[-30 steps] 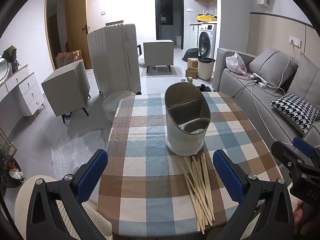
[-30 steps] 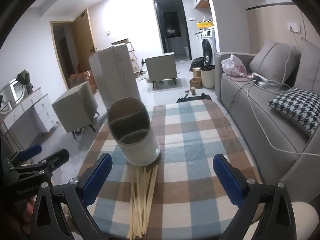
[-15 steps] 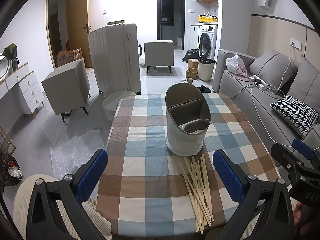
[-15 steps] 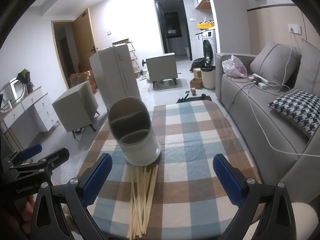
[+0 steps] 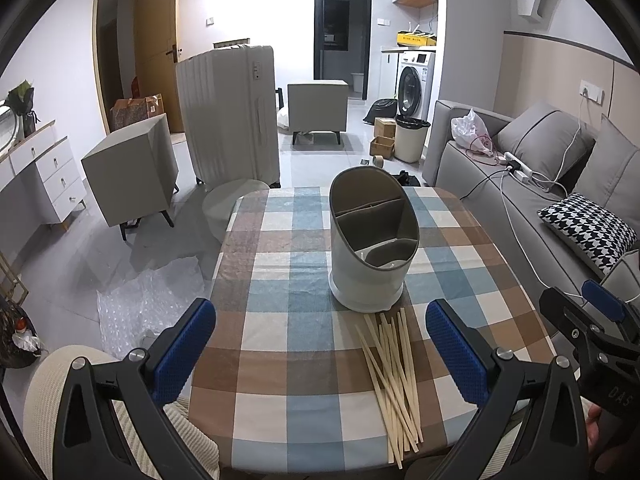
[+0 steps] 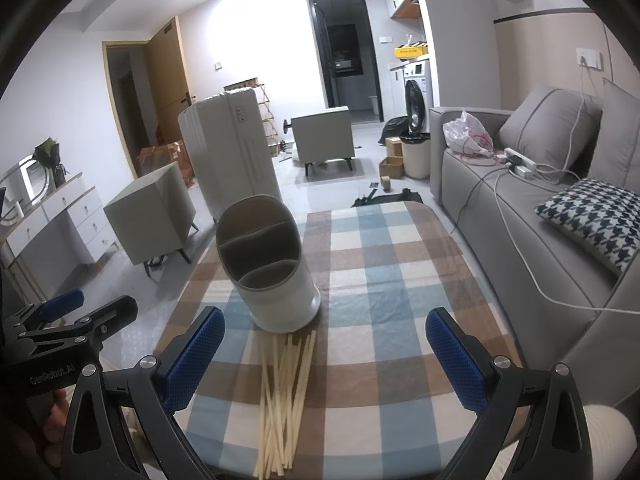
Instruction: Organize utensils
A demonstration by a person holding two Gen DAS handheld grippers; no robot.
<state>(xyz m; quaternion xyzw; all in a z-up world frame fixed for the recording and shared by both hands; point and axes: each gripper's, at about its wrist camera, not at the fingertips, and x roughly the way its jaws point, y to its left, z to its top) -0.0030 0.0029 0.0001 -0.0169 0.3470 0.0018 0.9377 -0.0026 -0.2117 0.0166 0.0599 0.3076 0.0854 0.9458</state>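
both tongs hang spread wide and empty over the near edge of the counter. the chopsticks lie in a loose fan just ahead of the left tongs and between the fingers of the right tongs, tips touching the holder beyond. best to single out one pair at the fan's outer edge, come down low and close near mid-length — a tip grab will likely let them swing.
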